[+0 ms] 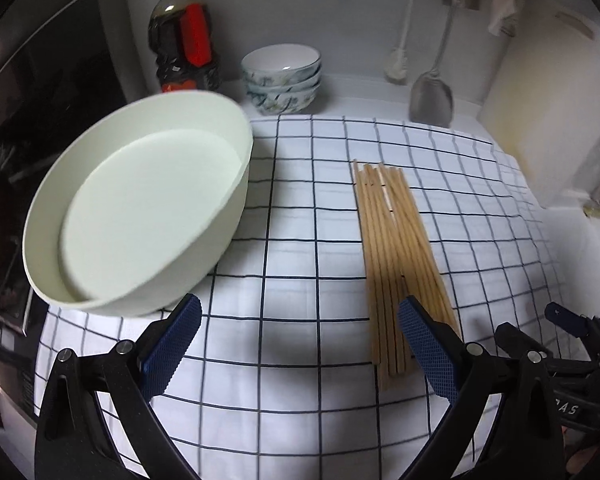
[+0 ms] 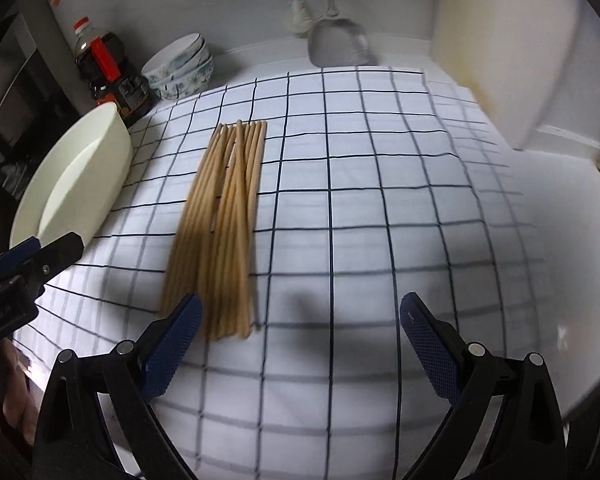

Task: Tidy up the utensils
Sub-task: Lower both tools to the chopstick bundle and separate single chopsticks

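A bundle of wooden chopsticks (image 1: 396, 264) is lying lengthwise on the checked cloth (image 1: 300, 240), its sticks fanned a little at the far end and gathered closer at the near end. Seen along the left gripper (image 1: 300, 344), the bundle is sitting at about 1 o'clock, its near ends passing just behind the right-hand blue pad. That gripper is hovering with its jaws spread wide and nothing between them. At its 10 o'clock a pale, empty, round tub (image 1: 140, 208) is resting on the cloth's edge, looking tilted toward the camera.

The right gripper (image 2: 300, 344) is likewise hanging spread apart and empty over the cloth. From its view the chopsticks (image 2: 224, 224) are lying at 11 o'clock, with their near ends just behind the left-hand pad; I cannot tell whether the pad is touching them. The tub (image 2: 84, 176) is showing at 9 to 10 o'clock, and the tip of the left gripper (image 2: 40, 256) is poking in beside it.

Along the back wall, at 11 o'clock, a dark sauce bottle (image 1: 184, 36) with a red cap is standing beside a stack of patterned bowls (image 1: 282, 80). At 1 o'clock a metal spatula (image 1: 432, 96) is hanging down, its blade near the cloth's far edge, and a pale cutting board (image 1: 548, 112) is leaning at 2 o'clock.
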Available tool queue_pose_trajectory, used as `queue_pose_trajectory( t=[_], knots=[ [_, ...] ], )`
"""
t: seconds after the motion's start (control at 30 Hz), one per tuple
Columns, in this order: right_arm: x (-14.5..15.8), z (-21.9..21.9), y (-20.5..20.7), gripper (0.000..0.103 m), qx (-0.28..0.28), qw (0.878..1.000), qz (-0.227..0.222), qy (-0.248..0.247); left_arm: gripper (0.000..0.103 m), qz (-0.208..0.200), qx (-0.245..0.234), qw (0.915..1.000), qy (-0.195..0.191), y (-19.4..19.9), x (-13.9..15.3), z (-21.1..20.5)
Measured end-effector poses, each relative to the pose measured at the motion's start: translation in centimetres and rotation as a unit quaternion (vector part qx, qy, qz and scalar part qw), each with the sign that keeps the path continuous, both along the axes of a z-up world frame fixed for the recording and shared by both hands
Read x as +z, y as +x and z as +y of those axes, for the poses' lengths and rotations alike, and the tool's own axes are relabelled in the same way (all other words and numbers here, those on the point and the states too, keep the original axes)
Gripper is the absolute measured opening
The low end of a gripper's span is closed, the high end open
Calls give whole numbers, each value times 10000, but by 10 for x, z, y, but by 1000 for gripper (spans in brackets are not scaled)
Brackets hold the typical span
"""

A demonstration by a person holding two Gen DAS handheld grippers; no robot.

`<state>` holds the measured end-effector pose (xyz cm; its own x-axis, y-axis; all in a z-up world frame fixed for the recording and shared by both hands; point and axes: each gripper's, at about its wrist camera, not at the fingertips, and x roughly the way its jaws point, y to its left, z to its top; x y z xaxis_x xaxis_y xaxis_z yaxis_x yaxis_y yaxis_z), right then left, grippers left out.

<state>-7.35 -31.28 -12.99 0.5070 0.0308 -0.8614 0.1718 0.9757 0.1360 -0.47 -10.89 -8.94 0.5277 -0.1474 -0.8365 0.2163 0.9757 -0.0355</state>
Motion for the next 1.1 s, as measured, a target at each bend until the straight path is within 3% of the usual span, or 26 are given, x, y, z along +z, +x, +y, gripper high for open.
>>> queue_pose_trajectory(
  t=[0.27, 0.47, 0.57, 1.1],
  knots=[
    [-35, -1, 45, 95, 290, 9995, -82, -34, 97, -274, 23, 9993, 248, 6, -25, -18],
    [-45, 10, 60, 95, 436, 9981, -95, -414, 97, -85, -46, 9995, 291, 18, -46, -18],
    [-49, 11, 63, 95, 449, 9975, -78, -545, 97, -16, -69, 9998, 182, 19, -51, -17],
    [-51, -17, 57, 95, 222, 9980, -230, -552, 97, -5, -140, 9993, 334, 24, -66, -29]
  ],
)
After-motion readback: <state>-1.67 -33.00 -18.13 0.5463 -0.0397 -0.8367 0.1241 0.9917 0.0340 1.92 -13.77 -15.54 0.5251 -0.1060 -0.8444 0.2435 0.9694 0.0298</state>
